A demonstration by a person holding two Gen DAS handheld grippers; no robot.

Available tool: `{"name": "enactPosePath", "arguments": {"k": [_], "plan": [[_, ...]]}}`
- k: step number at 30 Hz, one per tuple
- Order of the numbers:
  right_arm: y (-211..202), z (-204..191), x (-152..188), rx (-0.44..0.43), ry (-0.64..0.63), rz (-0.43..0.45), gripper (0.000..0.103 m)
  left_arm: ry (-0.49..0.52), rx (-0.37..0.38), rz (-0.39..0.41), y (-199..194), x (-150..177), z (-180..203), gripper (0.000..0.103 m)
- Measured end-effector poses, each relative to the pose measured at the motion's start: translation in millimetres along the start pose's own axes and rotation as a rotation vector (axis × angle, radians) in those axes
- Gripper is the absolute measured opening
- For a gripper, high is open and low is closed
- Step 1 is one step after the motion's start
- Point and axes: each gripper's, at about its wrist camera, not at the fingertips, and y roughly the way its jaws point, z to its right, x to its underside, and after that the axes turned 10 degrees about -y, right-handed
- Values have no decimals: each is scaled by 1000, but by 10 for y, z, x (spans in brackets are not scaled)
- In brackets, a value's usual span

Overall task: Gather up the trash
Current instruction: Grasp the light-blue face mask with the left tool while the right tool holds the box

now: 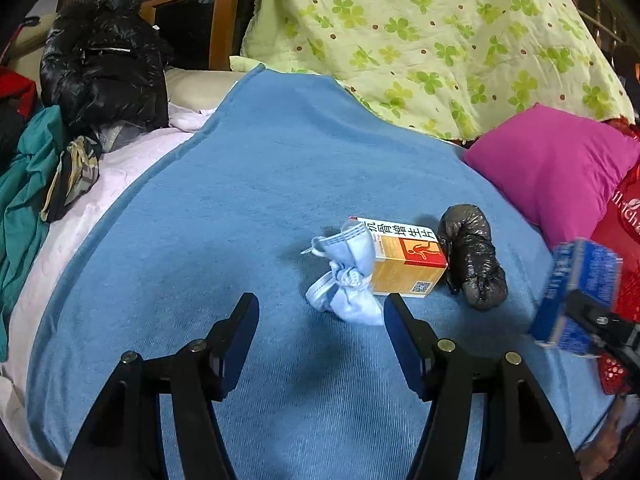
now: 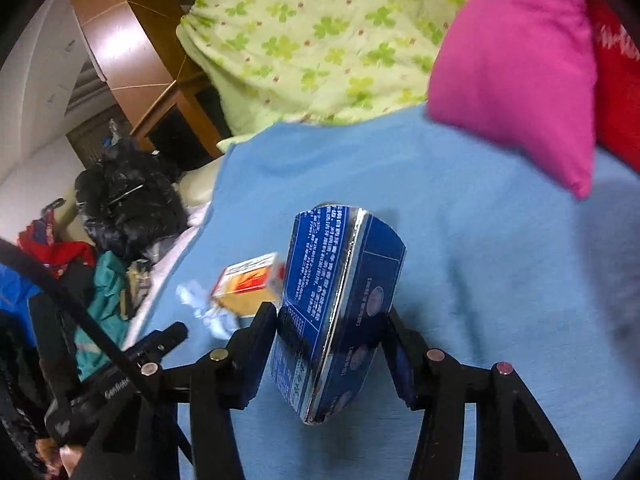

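Note:
On the blue blanket lie a crumpled pale blue face mask, an orange medicine box and a rolled black plastic bag. My left gripper is open and empty, just in front of the mask. My right gripper is shut on a dark blue box and holds it above the blanket; the box also shows at the right edge of the left wrist view. The orange box and mask lie to its left.
A pink pillow and a green clover quilt lie at the back right. A red bag sits at the right edge. A black jacket and teal clothes are piled at the left.

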Motion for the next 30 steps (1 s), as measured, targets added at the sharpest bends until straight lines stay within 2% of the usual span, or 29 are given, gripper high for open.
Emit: {"name": "enactPosePath", "arguments": {"k": [7, 13, 15, 19, 21, 23, 25, 26, 30], "plan": [[-228, 281, 0, 101, -77, -47, 55, 22, -27, -15, 159, 13, 151, 69], [-211, 437, 121, 160, -137, -168, 56, 16, -52, -30, 285, -4, 223, 70], [-190, 478, 166, 137, -127, -198, 58, 13, -69, -31, 332, -16, 237, 70], [-215, 441, 192, 118, -155, -201, 60, -6, -90, -42, 435, -47, 226, 70], [-222, 439, 185, 91, -142, -206, 66, -10, -94, -49, 470, -53, 211, 70], [-225, 448, 173, 70, -125, -209, 67, -18, -90, -63, 503, -49, 192, 69], [-217, 439, 157, 44, -103, -207, 68, -24, -84, -77, 520, -42, 171, 58], [-222, 450, 153, 30, -90, -205, 69, -28, -76, -84, 522, -37, 163, 49], [-216, 474, 146, -17, -48, -189, 71, -46, -58, -84, 467, -21, 120, 40]]}}
